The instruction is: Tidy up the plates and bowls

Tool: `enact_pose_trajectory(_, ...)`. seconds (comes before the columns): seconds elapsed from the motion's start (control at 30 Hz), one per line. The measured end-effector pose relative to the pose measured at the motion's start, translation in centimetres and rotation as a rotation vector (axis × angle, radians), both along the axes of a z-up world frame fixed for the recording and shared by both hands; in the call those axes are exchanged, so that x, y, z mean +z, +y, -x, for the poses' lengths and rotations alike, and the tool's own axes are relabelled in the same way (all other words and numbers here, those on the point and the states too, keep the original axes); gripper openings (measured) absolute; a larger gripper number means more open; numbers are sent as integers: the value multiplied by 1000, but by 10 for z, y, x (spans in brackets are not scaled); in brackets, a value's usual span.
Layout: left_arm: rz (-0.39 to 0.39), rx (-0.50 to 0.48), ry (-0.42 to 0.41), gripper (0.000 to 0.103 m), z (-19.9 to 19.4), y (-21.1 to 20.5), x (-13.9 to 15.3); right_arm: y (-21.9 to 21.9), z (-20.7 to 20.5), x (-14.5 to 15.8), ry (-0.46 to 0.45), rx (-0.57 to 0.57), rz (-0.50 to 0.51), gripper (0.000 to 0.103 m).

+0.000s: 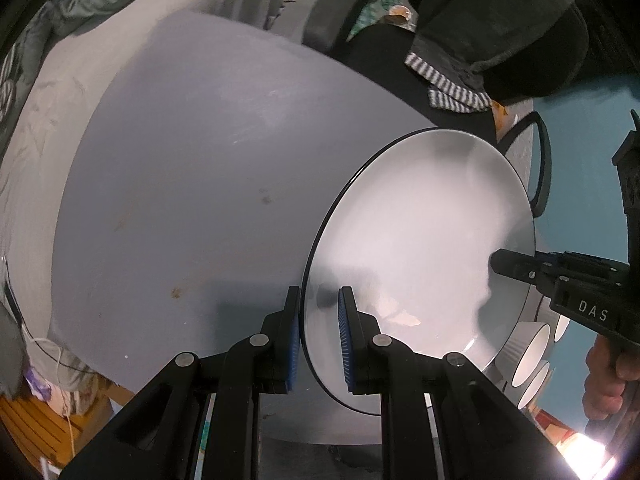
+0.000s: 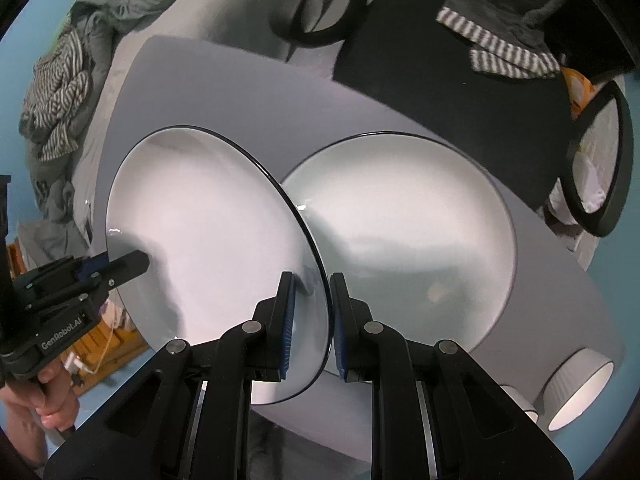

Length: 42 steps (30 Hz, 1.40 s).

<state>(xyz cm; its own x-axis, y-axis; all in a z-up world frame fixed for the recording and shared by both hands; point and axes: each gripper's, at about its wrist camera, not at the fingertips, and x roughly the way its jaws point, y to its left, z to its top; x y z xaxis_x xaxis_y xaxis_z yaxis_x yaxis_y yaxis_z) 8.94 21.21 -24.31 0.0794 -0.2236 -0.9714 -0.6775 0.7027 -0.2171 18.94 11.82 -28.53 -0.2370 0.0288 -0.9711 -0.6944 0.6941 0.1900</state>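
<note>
Both grippers hold one white plate with a thin dark rim point(image 1: 420, 240), lifted above the round grey table point(image 1: 180, 180). My left gripper point(image 1: 318, 300) is shut on the plate's left rim, blue pads on either side. The right gripper point(image 1: 504, 260) clamps the opposite rim. In the right wrist view the held plate point(image 2: 216, 232) sits at left, with my right gripper point(image 2: 310, 284) shut on its near edge and the left gripper point(image 2: 132, 262) on its far edge. A second white plate point(image 2: 408, 240) lies flat on the table point(image 2: 240, 80), partly overlapped by the held one.
White ribbed bowls point(image 2: 580, 392) stand at the table's lower right edge, also visible as bowls point(image 1: 532, 356) past the held plate. A black chair point(image 2: 440, 92) with a striped cloth point(image 2: 500, 52) is behind the table. Crumpled bedding point(image 2: 60, 92) lies at the left.
</note>
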Motion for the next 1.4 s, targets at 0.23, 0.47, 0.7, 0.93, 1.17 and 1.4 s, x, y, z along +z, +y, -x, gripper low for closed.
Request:
enact_pose_trajectory(0.23,-2,-66,-4,17,-25,-12,5,-26,-20,7,-7,-64,-14,17)
enact_pose_trajectory(0.47,-2,-124,5,17,-48,-24,2,-48,-33,8,-9,-124,-21,17)
enact_pose_trajectory(0.7,1,-166,23,17,-66,-35,-4,-65,-45,6,-8,-160,-19,17)
enact_pose_trajectory(0.93,1,-197,38,17,-79,-44,-8,-79,-55,1,-1,-188,-21,17)
enact_pose_trajectory(1.17,-5,-228,62,17,-88,-50,-13,-88,-62,-6,9,-210,-17,18)
enact_pose_trajectory(1.4,-13,-247,95,17,-93,-56,-23,-92,-64,-14,16,-219,-12,18)
